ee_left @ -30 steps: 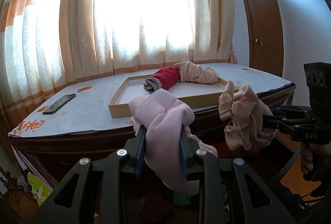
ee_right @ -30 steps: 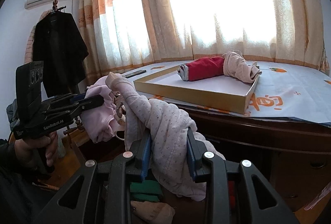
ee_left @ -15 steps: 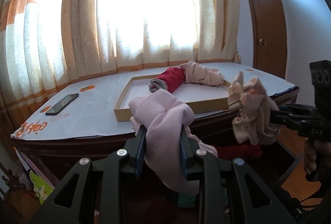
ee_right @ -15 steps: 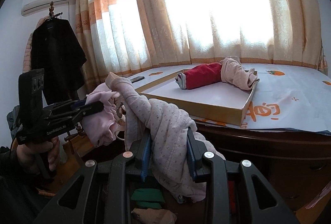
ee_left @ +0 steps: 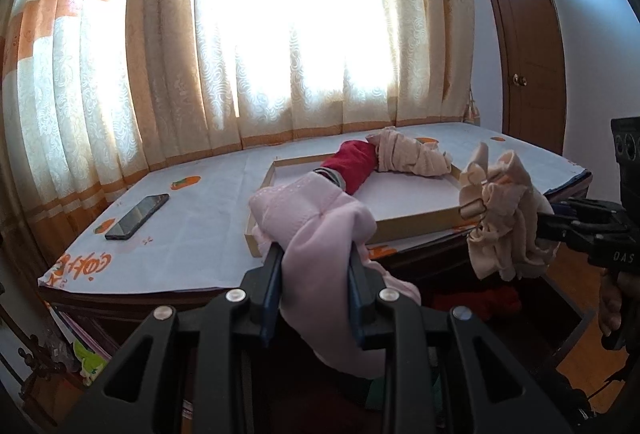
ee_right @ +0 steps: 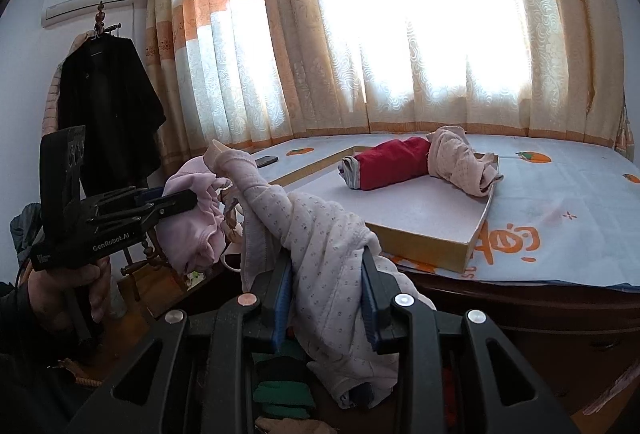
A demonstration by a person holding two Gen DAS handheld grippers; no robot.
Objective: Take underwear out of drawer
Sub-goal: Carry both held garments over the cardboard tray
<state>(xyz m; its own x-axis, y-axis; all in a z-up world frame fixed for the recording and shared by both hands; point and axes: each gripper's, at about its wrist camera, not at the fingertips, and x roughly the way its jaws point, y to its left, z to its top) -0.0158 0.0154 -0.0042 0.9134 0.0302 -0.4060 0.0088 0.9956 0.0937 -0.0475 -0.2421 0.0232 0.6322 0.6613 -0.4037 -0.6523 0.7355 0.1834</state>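
Both grippers are loaded. The left gripper (ee_left: 314, 290) is clamped on a plain pink underwear piece (ee_left: 320, 230); the right gripper (ee_right: 326, 298) is clamped on a dotted pale underwear piece (ee_right: 320, 234). Each garment is pinched mid-bundle, so loose ends drape over and below the jaws.

Landmark: the shallow tray (ee_right: 476, 234) on the covered cabinet top. Both held garments hang in front of and just below the tray's near edge, above the open drawer (ee_right: 280, 390) (more folded items visible there). Two rolled pieces, red (ee_right: 392, 161) and beige (ee_right: 460, 161), already lie in the tray, which is judged the drop-off point.
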